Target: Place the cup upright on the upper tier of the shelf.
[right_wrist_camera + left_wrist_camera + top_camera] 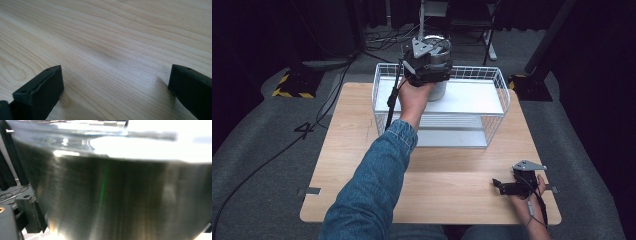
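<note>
Left tool (428,65) outstretched, right tool (507,186) agape

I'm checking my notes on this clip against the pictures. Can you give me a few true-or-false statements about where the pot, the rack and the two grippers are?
1. The steel pot stands on the upper shelf of the white wire rack. True.
2. The right gripper holds a cup. False: its jaws are open, nothing between them, over bare wooden table.
3. The left gripper is up at the pot. True.
4. The rack stands at the table's near edge. False: it stands at the far edge.
</note>
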